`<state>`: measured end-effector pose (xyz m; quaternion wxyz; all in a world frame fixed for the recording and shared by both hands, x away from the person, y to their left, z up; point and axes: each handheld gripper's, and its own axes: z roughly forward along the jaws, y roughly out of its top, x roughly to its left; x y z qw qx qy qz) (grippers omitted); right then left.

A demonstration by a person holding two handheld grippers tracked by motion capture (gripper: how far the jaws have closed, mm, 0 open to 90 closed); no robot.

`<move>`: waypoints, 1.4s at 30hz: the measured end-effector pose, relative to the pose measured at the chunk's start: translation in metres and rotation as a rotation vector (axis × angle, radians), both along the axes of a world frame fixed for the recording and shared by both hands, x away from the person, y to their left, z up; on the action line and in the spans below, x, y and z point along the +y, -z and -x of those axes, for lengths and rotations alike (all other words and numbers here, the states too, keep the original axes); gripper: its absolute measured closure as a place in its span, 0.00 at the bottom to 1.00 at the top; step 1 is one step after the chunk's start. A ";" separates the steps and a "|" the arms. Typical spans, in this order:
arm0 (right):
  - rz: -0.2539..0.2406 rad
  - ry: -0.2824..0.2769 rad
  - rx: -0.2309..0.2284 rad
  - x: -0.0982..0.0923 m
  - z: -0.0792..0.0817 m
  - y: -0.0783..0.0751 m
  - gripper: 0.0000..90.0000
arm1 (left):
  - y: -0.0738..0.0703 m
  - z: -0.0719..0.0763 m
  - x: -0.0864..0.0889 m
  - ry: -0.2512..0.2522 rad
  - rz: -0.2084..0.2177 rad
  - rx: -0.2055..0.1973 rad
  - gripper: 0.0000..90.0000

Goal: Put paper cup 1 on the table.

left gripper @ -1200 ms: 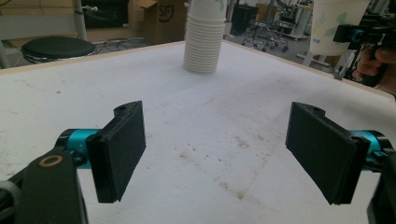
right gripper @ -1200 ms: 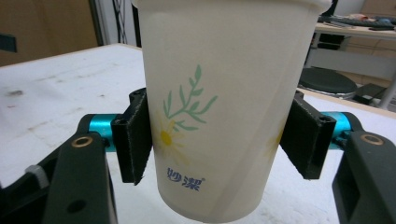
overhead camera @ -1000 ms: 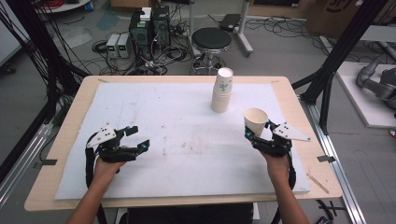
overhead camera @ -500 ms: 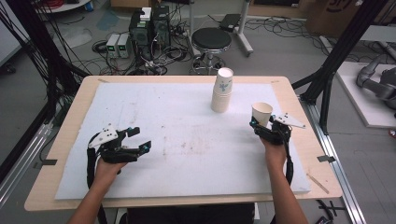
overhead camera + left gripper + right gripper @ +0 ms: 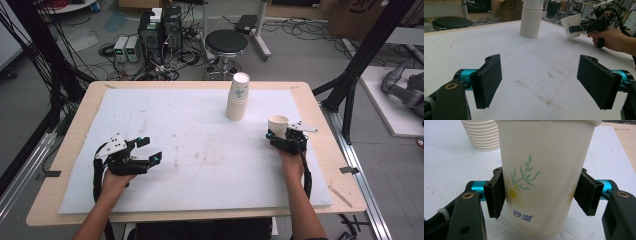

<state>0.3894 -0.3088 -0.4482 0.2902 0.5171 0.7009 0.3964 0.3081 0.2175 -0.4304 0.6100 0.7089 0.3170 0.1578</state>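
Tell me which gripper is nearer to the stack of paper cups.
Right. The right gripper, shut on a single paper cup, sits just right of and in front of the stack of paper cups. The left gripper rests open far across the table's left side.

White mat [image 5: 200, 125] open across its middle and left side; stack of cups [image 5: 237, 97] stands near the far edge, right of centre; right gripper [image 5: 281, 138] with paper cup [image 5: 278, 126] occupies the right edge
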 end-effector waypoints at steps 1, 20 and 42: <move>0.013 -0.005 0.010 0.000 0.000 0.000 0.38 | 0.000 0.000 0.000 0.000 -0.002 0.001 0.22; 0.039 -0.047 0.092 -0.014 0.019 0.001 0.27 | 0.000 0.000 0.000 -0.002 -0.004 0.012 0.23; -0.074 -0.142 0.004 -0.015 0.082 -0.037 0.22 | -0.008 0.004 0.016 -0.110 0.035 -0.040 0.18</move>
